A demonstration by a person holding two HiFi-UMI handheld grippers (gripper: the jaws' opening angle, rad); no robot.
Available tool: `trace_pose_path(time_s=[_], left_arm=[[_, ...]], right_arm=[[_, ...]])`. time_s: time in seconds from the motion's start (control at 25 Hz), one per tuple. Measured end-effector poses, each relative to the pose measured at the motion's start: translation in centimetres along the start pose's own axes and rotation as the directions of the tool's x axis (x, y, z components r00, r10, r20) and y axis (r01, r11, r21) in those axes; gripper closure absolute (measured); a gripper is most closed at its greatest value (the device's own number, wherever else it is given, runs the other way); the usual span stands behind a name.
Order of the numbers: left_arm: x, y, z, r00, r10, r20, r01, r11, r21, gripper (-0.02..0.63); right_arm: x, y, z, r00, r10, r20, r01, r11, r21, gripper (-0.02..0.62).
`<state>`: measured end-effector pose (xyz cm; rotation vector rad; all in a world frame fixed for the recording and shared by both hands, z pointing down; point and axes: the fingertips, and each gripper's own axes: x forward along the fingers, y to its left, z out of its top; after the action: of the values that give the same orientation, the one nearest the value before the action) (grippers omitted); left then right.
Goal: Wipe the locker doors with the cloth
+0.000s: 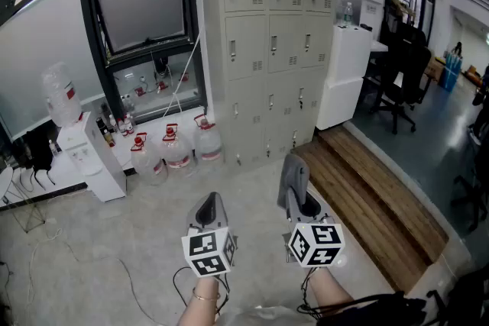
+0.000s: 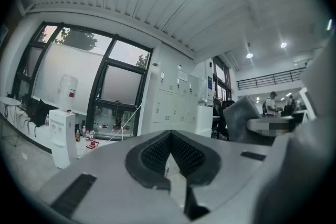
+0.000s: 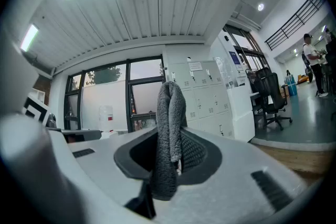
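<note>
A block of beige lockers (image 1: 267, 42) stands against the far wall, several paces ahead; it also shows as the lockers (image 2: 176, 107) and the lockers (image 3: 202, 94) in the gripper views. My right gripper (image 1: 295, 191) is shut on a folded grey cloth (image 1: 293, 178), which sticks up between the jaws as the cloth (image 3: 169, 134). My left gripper (image 1: 210, 208) hangs beside it, jaws together with nothing between them. Both grippers are held low, well short of the locker doors.
Several water jugs (image 1: 174, 149) sit on the floor left of the lockers, by a water dispenser (image 1: 84, 153). A white cabinet (image 1: 344, 72) adjoins the lockers on the right. A wooden step (image 1: 367, 202) runs along the right. Office chairs (image 1: 401, 76) stand beyond.
</note>
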<state>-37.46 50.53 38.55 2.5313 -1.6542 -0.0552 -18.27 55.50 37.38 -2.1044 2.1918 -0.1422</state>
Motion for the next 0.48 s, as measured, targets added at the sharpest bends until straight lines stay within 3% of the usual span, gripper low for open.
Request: trace_pose_path(time_s=[0.48], left_arm=[[1.1,3.5,0.4,1.000,-0.009,0.010,0.009,1.000,-0.002,0.603]], right_arm=[[2.4,2.1,-0.1,1.000,-0.016,0.021,0.016,1.000,0.010,0.521]])
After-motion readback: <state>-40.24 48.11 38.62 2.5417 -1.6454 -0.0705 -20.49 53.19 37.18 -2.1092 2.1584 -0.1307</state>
